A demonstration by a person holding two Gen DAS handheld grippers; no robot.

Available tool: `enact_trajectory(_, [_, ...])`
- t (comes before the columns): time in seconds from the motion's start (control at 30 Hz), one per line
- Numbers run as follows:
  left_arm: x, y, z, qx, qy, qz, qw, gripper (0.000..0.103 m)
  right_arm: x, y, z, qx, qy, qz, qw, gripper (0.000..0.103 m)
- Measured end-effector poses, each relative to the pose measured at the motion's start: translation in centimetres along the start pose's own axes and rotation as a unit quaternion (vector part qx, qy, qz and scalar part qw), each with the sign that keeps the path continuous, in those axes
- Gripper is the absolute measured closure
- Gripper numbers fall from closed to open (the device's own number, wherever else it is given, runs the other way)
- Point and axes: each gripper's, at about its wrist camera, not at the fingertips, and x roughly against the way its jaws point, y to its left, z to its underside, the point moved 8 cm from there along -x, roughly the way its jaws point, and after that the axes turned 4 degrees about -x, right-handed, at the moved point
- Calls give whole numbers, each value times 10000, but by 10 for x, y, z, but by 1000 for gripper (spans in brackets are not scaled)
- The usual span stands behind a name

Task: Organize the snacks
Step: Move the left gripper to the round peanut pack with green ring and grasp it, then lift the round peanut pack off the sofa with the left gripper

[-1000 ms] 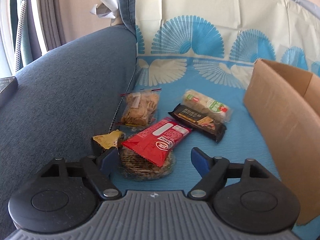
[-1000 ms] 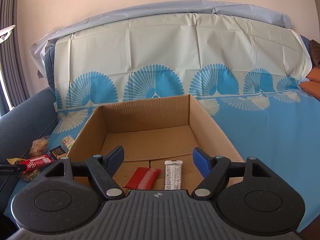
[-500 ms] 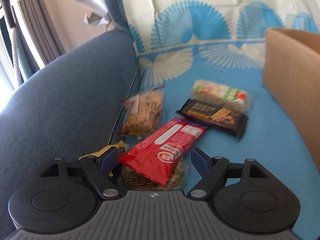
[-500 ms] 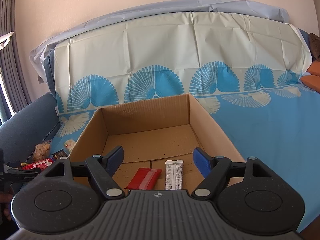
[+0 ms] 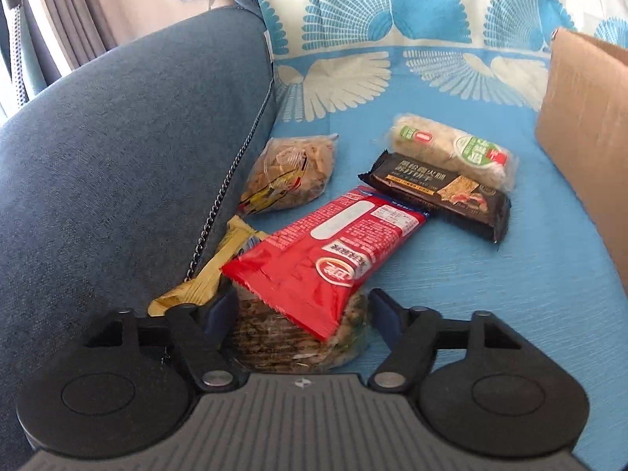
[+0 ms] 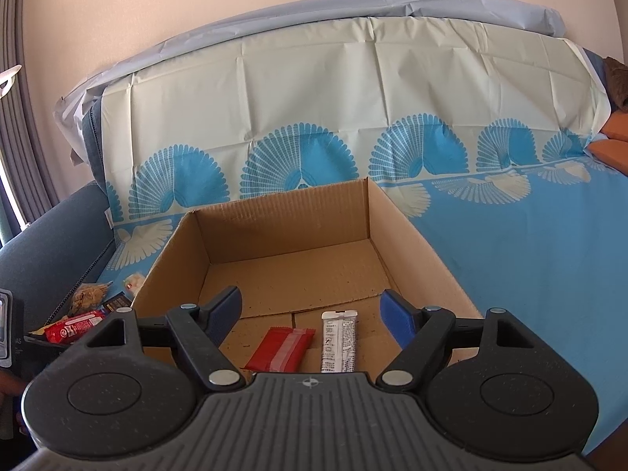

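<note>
With its jaws just closing but not yet gripping, the left tool [image 5: 300, 310] straddled the round cracker pack [image 5: 298, 337] under the red packet [image 5: 325, 259] on the sofa, a pickup needing firm closure before lifting toward the cardboard box [image 6: 424, 243], where the right tool [image 6: 312, 314] hung released.

The left gripper [image 5: 300, 314] has come down around the round cracker pack [image 5: 274, 337], its jaws just closing.

Sofa seat [image 5: 451, 274] covered by a blue fan-patterned cloth [image 6: 530, 243]; snack packets [image 5: 439, 192] (loosely clustered near the armrest [image 5: 117, 149]) and an open cardboard box [image 6: 274, 219] are borne directly.
</note>
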Motion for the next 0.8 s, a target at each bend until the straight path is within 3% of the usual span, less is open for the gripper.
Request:
enact_trajectory(0.3, [24, 5, -6, 132, -384, 97, 9991, 64, -1, 2, 1, 76, 10, 82, 9999, 24])
enact_trajectory(0.53, [51, 16, -9, 502, -703, 303, 9958, 74, -1, 7, 2, 196, 12, 194, 9996, 23])
enact_trajectory(0.8, [91, 11, -3, 564, -1032, 1200, 9858, 78, 2, 18, 4, 409, -52, 281, 9988, 23])
